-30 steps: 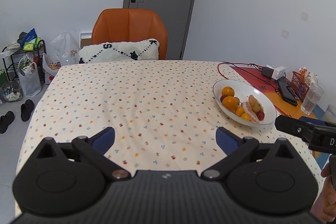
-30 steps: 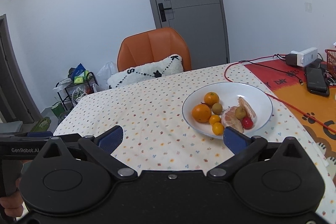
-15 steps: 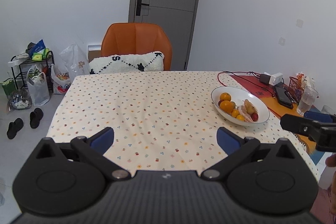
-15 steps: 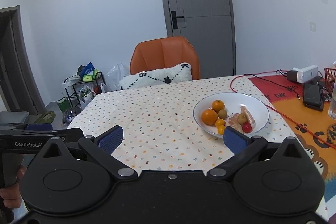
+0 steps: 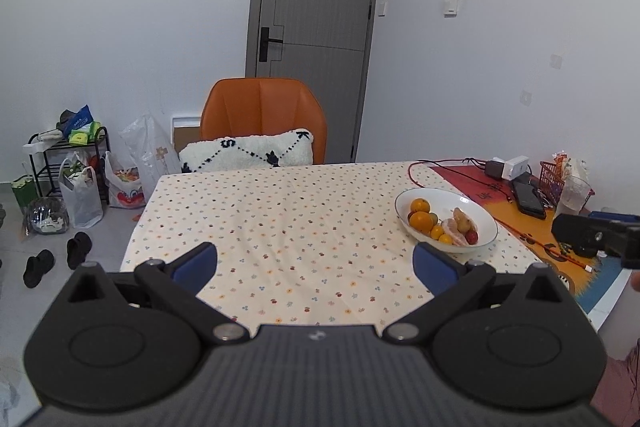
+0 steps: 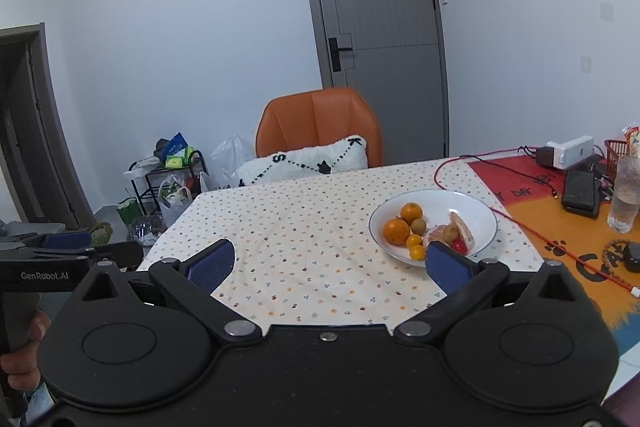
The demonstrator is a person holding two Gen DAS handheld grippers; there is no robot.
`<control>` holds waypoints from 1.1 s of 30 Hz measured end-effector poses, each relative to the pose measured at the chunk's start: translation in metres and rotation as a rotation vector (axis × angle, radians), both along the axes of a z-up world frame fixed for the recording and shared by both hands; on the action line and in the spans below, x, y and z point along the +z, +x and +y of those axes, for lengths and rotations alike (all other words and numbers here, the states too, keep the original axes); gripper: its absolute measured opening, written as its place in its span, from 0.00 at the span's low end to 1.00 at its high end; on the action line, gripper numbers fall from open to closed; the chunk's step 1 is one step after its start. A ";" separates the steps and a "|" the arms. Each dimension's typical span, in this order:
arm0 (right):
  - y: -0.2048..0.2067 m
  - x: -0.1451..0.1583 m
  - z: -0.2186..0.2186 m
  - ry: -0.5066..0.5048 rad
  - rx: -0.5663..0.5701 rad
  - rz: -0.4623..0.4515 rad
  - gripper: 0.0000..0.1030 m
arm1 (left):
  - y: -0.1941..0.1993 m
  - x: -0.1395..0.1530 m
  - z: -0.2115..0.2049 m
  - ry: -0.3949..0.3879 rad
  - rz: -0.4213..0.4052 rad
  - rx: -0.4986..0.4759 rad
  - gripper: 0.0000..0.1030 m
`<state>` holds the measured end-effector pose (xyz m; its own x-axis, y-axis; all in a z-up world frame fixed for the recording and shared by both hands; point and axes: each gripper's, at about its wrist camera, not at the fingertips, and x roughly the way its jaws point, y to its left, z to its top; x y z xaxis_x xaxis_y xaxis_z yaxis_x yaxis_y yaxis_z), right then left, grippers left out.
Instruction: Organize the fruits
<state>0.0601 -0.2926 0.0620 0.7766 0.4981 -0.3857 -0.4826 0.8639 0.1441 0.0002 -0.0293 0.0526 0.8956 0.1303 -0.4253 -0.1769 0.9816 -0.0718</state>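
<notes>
A white bowl (image 5: 478,211) (image 6: 476,205) stands on the right side of the flowered tablecloth (image 5: 288,227) (image 6: 304,227). It holds oranges (image 5: 421,219) (image 6: 396,231), small yellow-orange fruits, brownish round fruits, a peeled pomelo piece (image 6: 460,227) and a red fruit (image 5: 472,236). My left gripper (image 5: 315,265) hovers open near the table's front edge, left of the bowl, with nothing between its blue pads. My right gripper (image 6: 328,267) is open too, back from the bowl, its right pad overlapping the bowl's near rim in the view.
An orange chair (image 5: 262,115) with a white cushion (image 5: 246,155) stands at the far side. A red cable (image 6: 528,223), charger, power bank (image 6: 582,193), basket and a plastic cup (image 6: 625,199) lie on the orange mat at right. Bags, a rack and shoes are on the floor at left.
Both grippers have pulled back and risen from the table, so the bowl looks smaller and farther. Both stay open and nothing was taken hold of.
</notes>
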 end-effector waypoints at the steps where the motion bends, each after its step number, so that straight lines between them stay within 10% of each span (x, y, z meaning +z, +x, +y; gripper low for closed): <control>1: -0.003 0.002 -0.001 0.009 0.015 -0.001 1.00 | -0.003 0.001 0.001 -0.001 -0.004 -0.001 1.00; 33: -0.014 0.005 0.003 -0.021 0.052 -0.001 1.00 | -0.007 0.001 -0.003 0.012 0.020 -0.022 1.00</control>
<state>0.0460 -0.2899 0.0673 0.7503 0.5298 -0.3953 -0.5273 0.8404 0.1255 -0.0070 -0.0320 0.0536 0.8898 0.1161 -0.4413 -0.1566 0.9861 -0.0563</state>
